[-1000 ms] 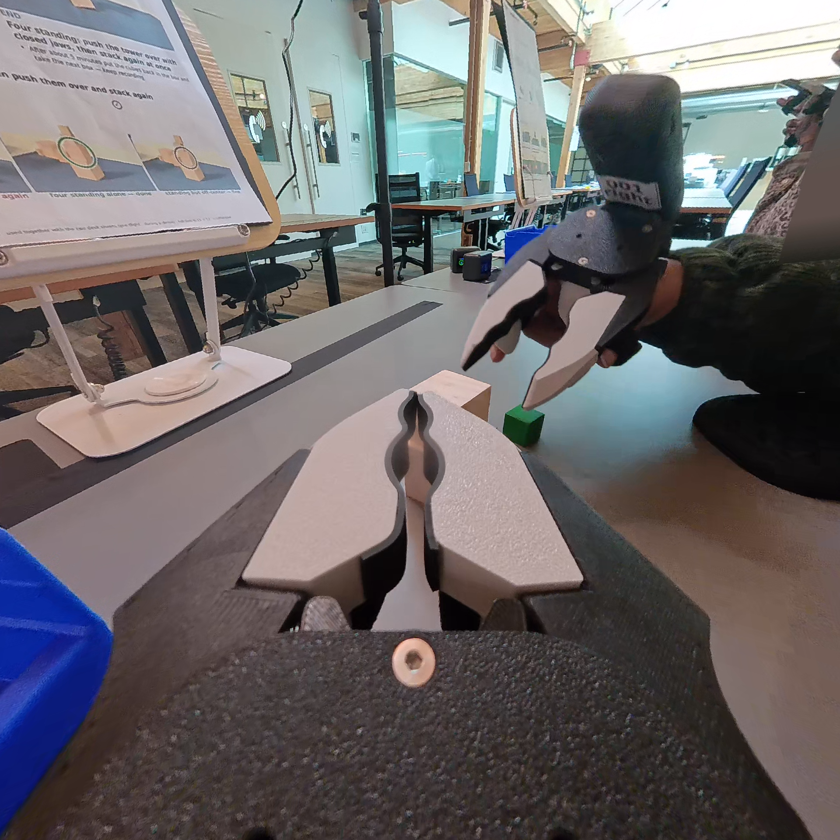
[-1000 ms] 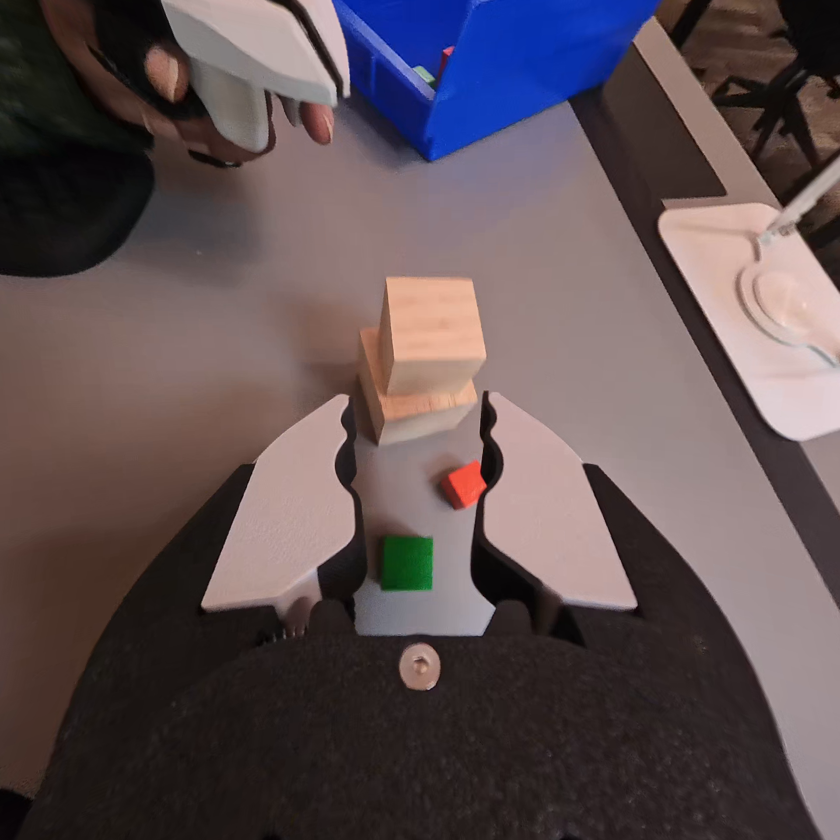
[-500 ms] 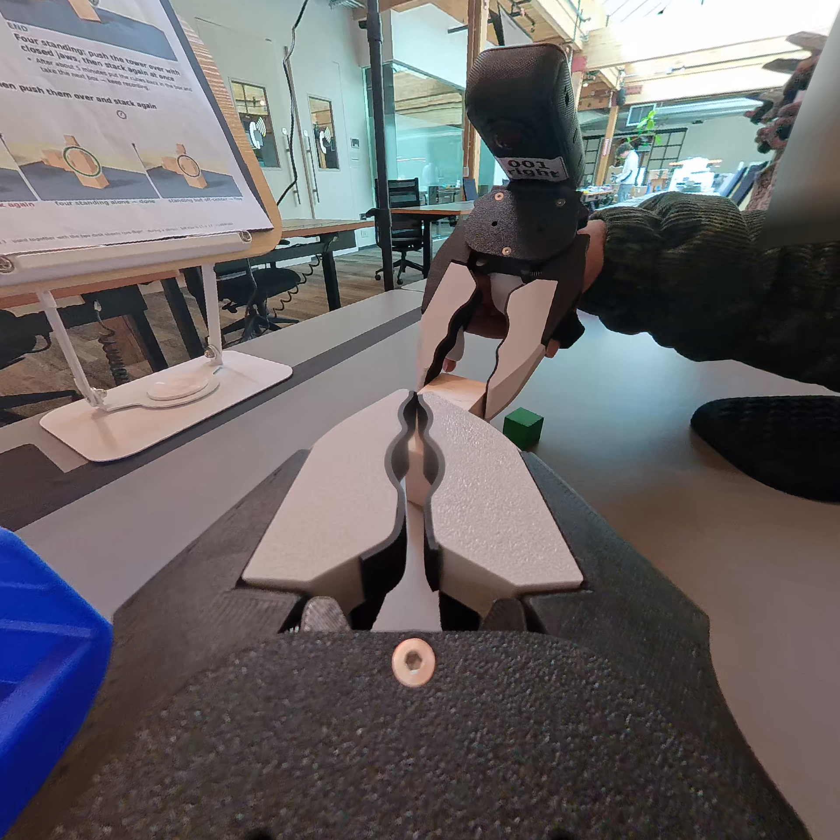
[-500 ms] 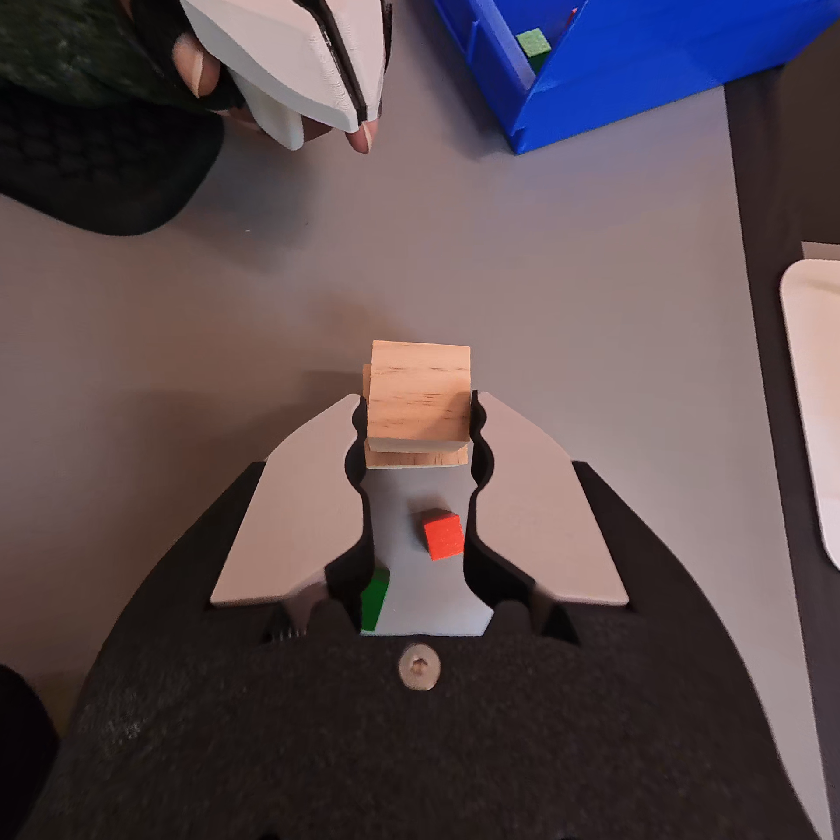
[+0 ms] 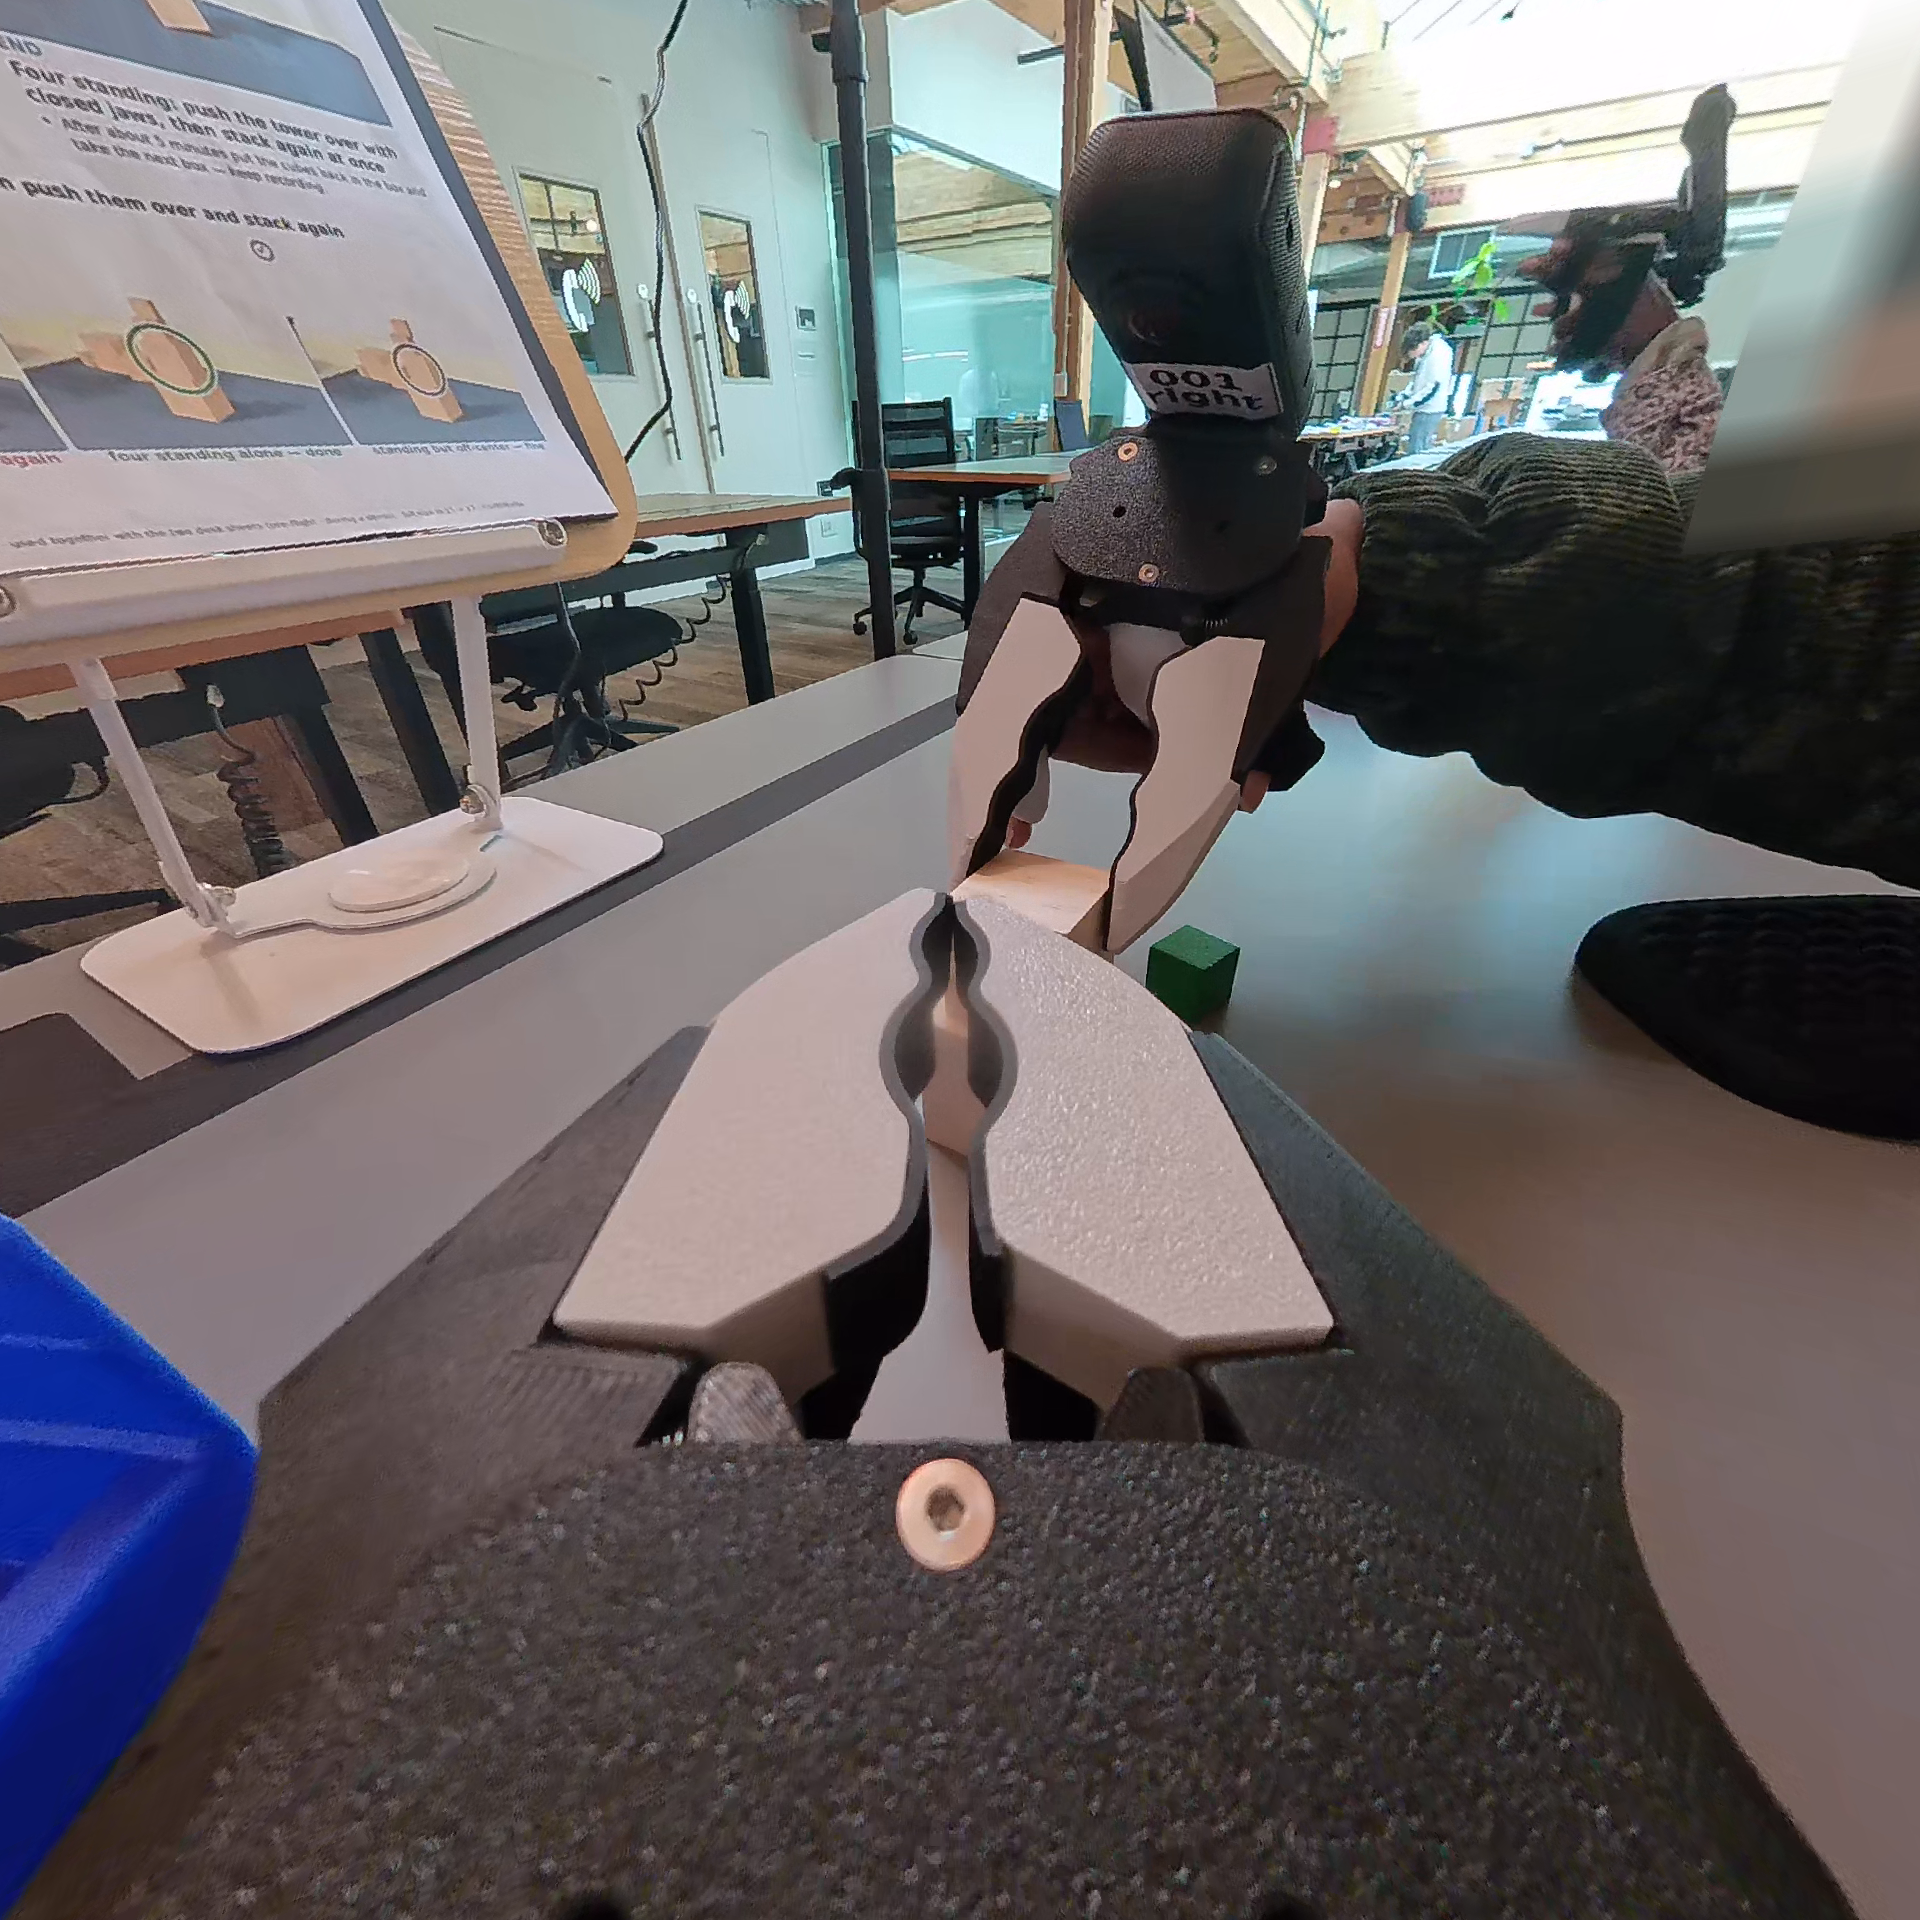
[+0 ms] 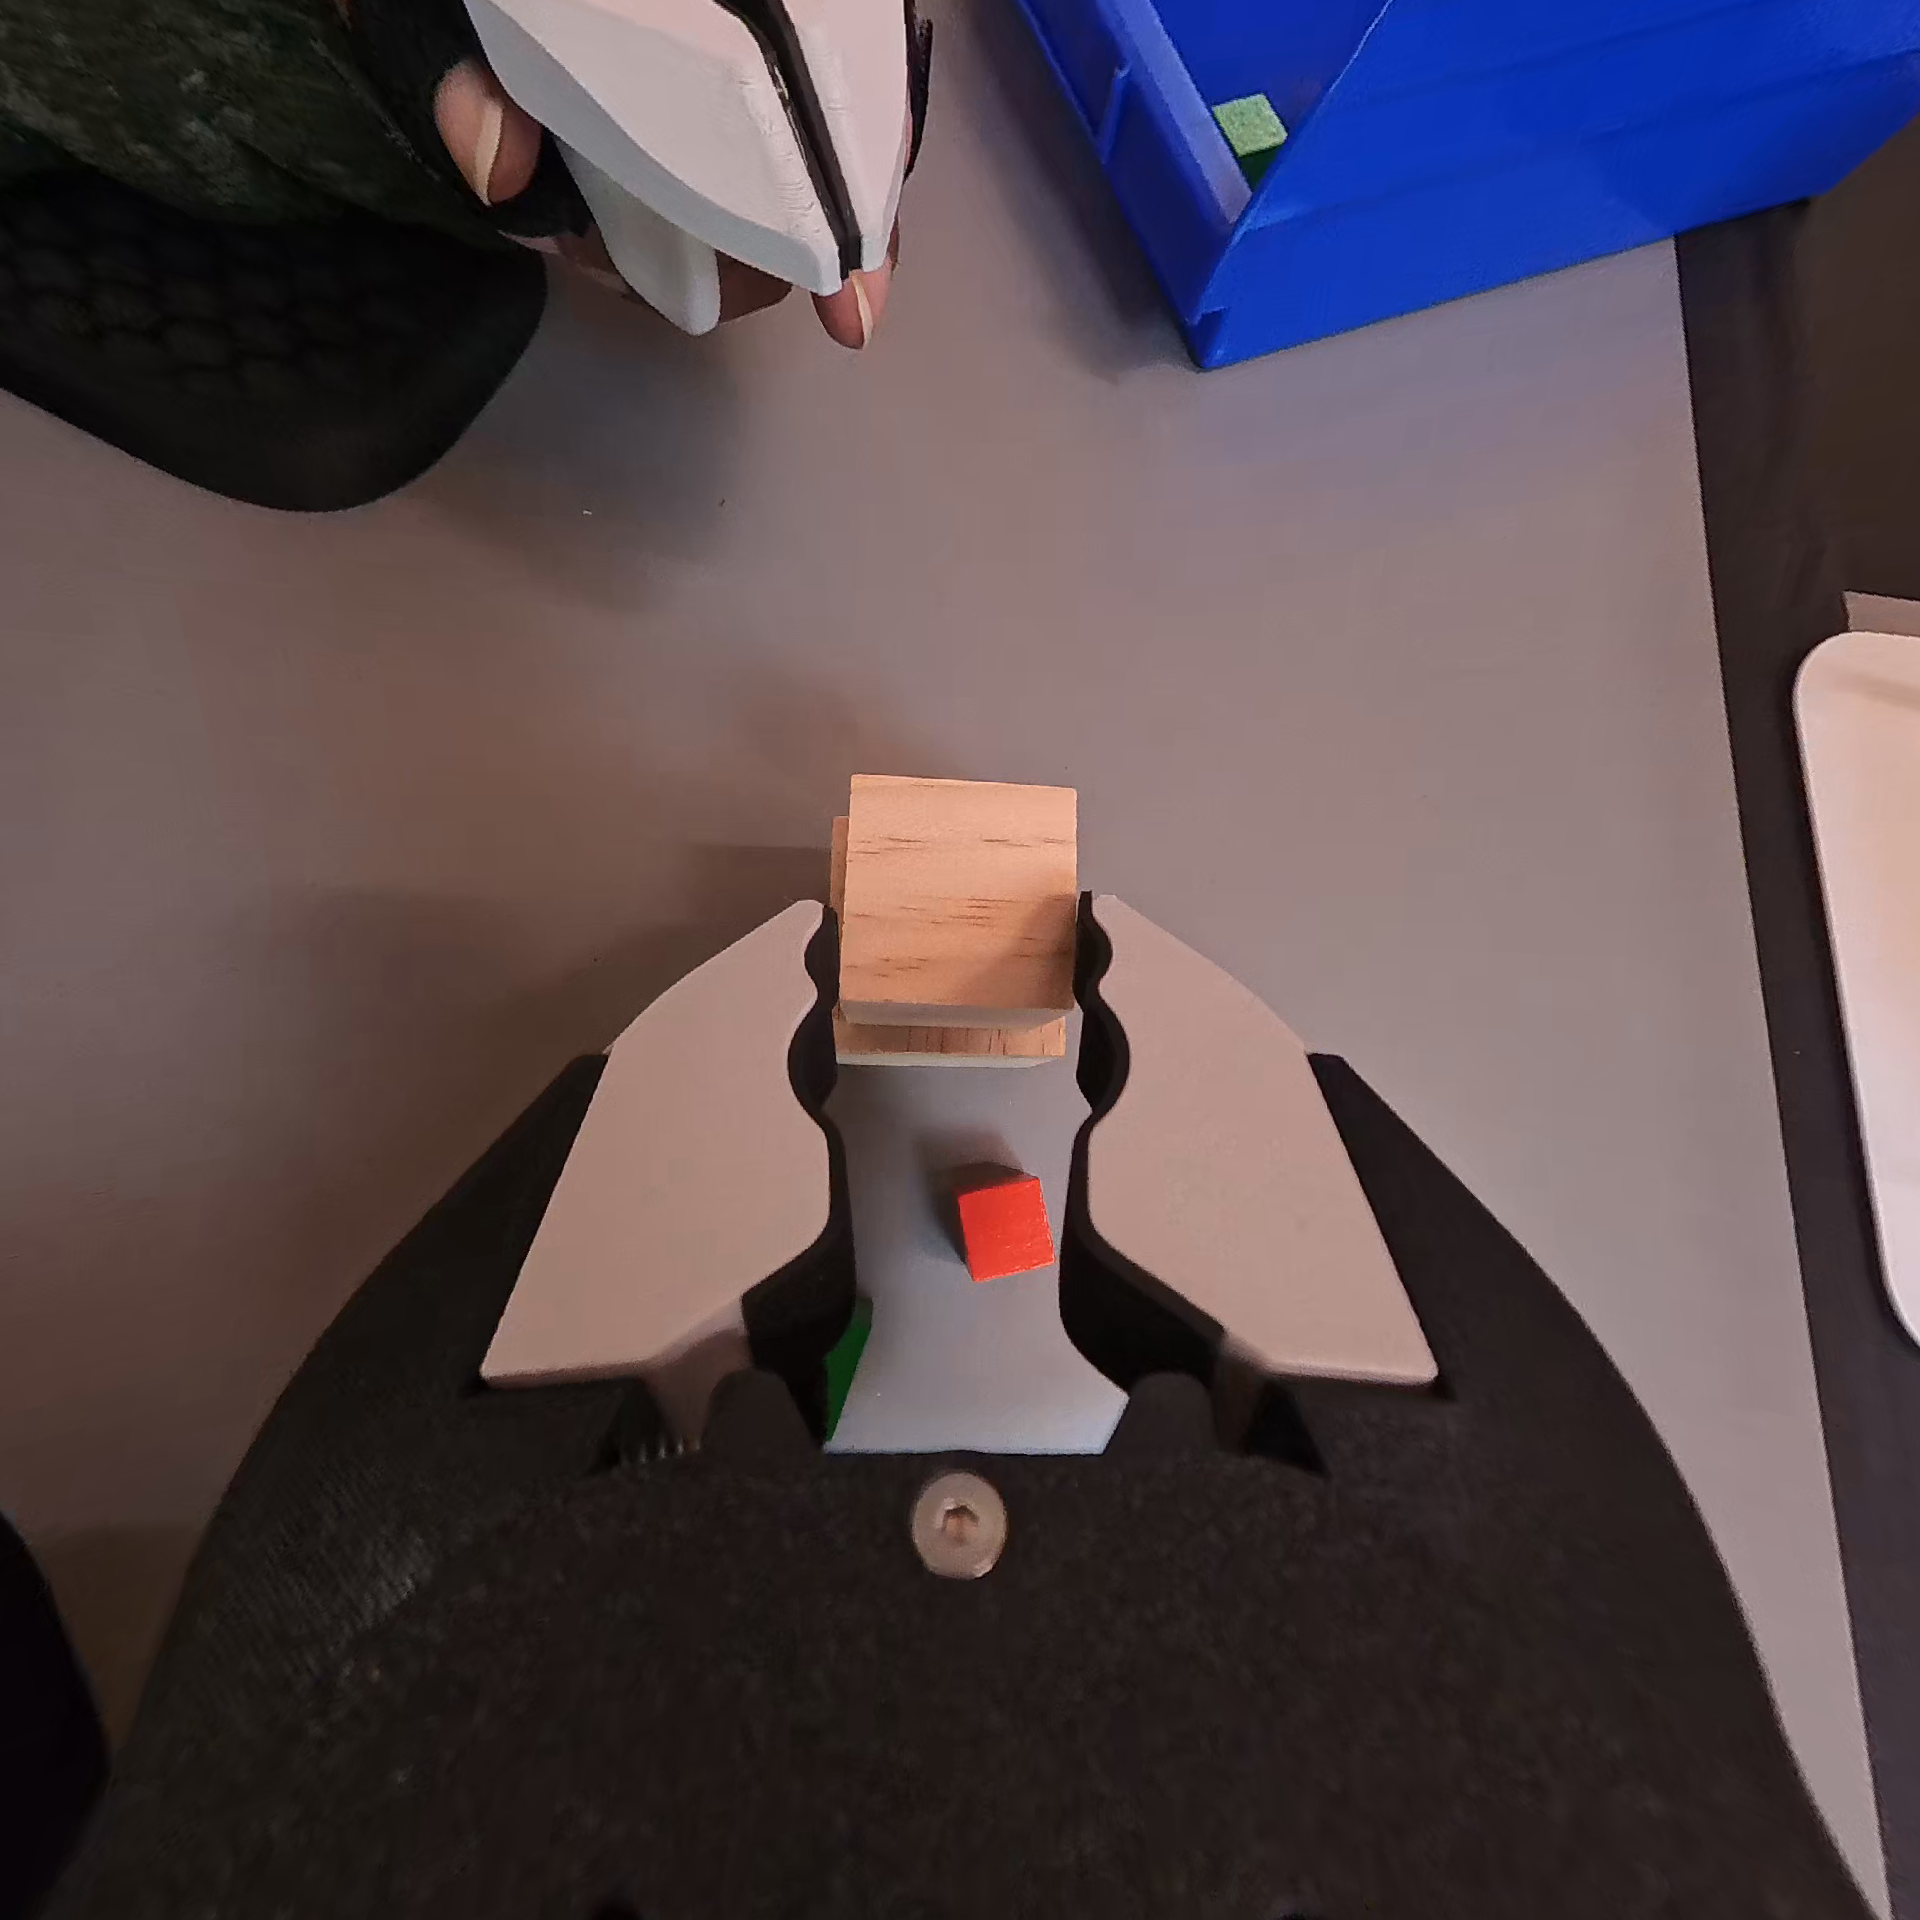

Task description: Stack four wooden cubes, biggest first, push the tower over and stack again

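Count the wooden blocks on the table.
2. The upper wooden block sits between the right hand-held gripper fingers, stacked on the lower wooden block. More may be hidden.

Place: an open-plan office doubling as a lab space.
Furniture: long desks (image 5: 997, 473) and black swivel chairs (image 5: 914, 436) run deep into the room.
Structure: timber posts (image 5: 1075, 208) and beams overhead, glass-walled rooms (image 5: 966, 270) behind, wood floor (image 5: 727, 644).
Foreground: a grey bench (image 5: 1455, 1039) carries a white stand (image 5: 364, 914) propping up a printed instruction sheet (image 5: 260, 260), and a blue parts bin (image 6: 1558, 156).
People: someone stands far off among the desks.
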Available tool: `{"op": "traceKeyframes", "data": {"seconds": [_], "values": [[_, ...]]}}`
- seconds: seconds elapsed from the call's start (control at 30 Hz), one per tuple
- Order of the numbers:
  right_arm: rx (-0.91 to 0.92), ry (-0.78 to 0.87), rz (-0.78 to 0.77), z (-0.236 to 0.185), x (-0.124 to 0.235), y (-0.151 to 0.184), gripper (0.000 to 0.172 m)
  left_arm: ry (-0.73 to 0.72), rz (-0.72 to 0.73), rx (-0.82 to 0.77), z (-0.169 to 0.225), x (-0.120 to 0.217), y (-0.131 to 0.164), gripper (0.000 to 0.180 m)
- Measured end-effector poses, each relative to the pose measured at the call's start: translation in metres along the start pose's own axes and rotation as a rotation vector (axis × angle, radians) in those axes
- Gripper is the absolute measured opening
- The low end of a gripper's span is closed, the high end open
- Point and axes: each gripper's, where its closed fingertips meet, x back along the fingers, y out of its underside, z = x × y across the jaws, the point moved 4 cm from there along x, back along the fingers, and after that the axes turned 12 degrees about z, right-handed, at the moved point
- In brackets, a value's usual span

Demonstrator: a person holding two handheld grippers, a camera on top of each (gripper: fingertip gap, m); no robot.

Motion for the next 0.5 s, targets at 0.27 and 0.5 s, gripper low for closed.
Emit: {"op": "traceKeyframes", "data": {"seconds": [0.27,0.5], "values": [[-0.047,0.055,0.072,0.0,0.008,-0.008,0.056,-0.002,0.012,0.005,-0.001,0.001,-0.003,0.0],[-0.114,0.241,0.146,-0.002,0.042,-0.001,0.057,-0.028,0.001,0.004,-0.002,0.001,-0.001,0.0]]}}
